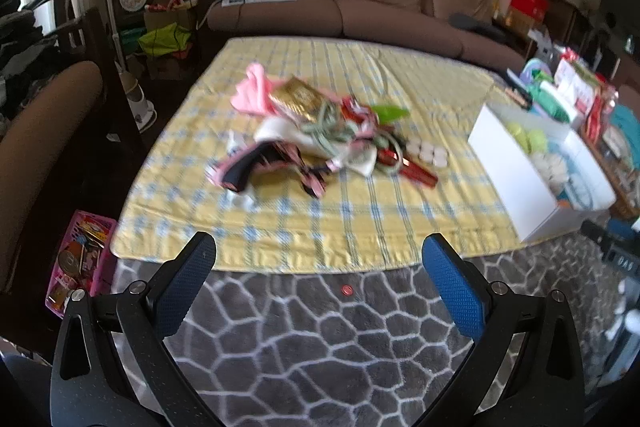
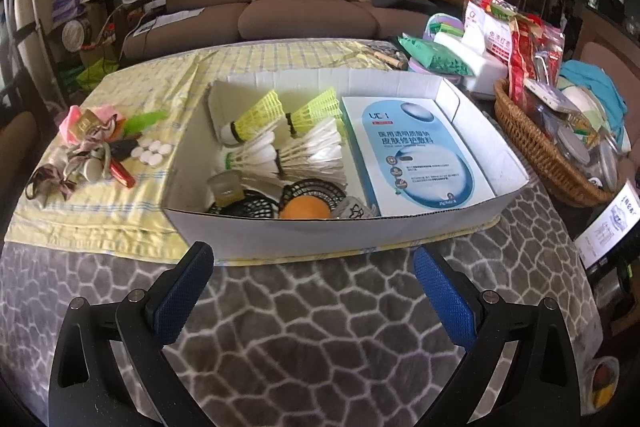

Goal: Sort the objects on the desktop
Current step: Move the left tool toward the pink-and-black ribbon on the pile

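Both my claws hang wide and empty over the grey patterned rug, short of the worktop's near edge. My left claw looks straight at the heap of loose things in the middle of the yellow checked cloth: pink fabric, a gold packet, a tangle of greenish cord, a red tube and a cluster of small white discs. The heap lies ahead of and above that claw, well apart from it. Its long axis runs roughly from the far left toward the near right, ending at the red tube.

My right claw faces the white cardboard box, whose near wall sits just beyond its tips. From here the heap lies off to the left, so I judge the left claw better lined up on the pile and the right better placed for the box.

The views differ usefully. The right one looks down into the box: yellow and white shuttlecocks, an orange ball, black mesh, and a blue-and-white packet lying flat on the right side. It also shows a wicker basket crowded with packets beyond the box. The left view sees the box only obliquely, contents blurred, but gives the heap head-on, plus a pink crate of oddments down on the floor at left.
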The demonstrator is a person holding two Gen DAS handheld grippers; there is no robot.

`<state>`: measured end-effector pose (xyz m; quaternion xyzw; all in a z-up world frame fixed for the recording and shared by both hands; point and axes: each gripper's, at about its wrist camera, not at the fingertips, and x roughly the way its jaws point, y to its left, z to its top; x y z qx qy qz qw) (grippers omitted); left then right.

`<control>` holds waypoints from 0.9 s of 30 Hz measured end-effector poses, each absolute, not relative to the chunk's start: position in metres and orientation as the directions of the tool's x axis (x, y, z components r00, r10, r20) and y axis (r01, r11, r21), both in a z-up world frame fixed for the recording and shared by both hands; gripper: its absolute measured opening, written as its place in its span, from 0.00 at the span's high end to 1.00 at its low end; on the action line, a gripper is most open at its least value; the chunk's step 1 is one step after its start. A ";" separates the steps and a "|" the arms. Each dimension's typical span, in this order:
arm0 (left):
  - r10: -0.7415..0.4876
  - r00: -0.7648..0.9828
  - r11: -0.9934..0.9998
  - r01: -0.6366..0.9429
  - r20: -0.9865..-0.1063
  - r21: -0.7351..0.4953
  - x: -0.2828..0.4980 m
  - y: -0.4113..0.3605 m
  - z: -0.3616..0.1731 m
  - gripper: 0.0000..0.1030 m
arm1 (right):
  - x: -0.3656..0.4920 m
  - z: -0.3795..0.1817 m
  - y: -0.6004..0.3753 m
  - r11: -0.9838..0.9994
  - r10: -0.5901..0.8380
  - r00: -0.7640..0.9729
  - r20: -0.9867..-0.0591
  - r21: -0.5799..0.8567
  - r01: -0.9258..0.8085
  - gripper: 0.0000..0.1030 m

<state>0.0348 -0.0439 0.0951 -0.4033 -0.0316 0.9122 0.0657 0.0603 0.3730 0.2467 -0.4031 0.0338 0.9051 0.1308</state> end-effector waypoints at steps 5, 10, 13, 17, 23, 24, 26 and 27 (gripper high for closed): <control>0.144 -0.698 -0.989 -0.113 -0.702 -0.091 0.035 -0.063 0.126 0.00 | 0.068 0.265 0.358 -0.968 0.178 -0.672 -0.719 -0.006 -0.251 0.02; 0.150 -0.703 -0.989 -0.113 -0.695 -0.099 0.035 -0.089 0.138 0.00 | 0.067 0.288 0.330 -0.980 0.127 -0.705 -0.698 0.020 -0.196 0.01; 0.132 -0.711 -0.991 -0.121 -0.691 -0.064 0.035 -0.106 0.139 0.00 | 0.065 0.304 0.310 -0.989 0.074 -0.741 -0.667 0.044 -0.138 0.01; 0.160 -0.691 -0.985 -0.156 -0.705 -0.070 0.029 -0.130 0.127 0.00 | 0.052 0.314 0.278 -0.996 -0.008 -0.763 -0.647 0.072 -0.051 0.01; 0.200 -0.666 -0.975 -0.205 -0.718 -0.082 0.019 -0.142 0.109 0.00 | 0.021 0.305 0.235 -0.990 -0.131 -0.742 -0.658 0.131 0.058 0.04; 0.211 -0.662 -0.972 -0.220 -0.719 -0.083 0.016 -0.141 0.107 0.00 | 0.016 0.303 0.231 -0.987 -0.148 -0.736 -0.661 0.143 0.069 0.05; 0.233 -0.650 -0.965 -0.246 -0.723 -0.089 0.010 -0.139 0.102 0.00 | 0.003 0.295 0.223 -0.979 -0.191 -0.715 -0.672 0.182 0.091 0.16; 0.250 -0.638 -0.959 -0.265 -0.728 -0.097 0.005 -0.137 0.098 0.00 | -0.005 0.289 0.219 -0.974 -0.212 -0.704 -0.678 0.202 0.099 0.20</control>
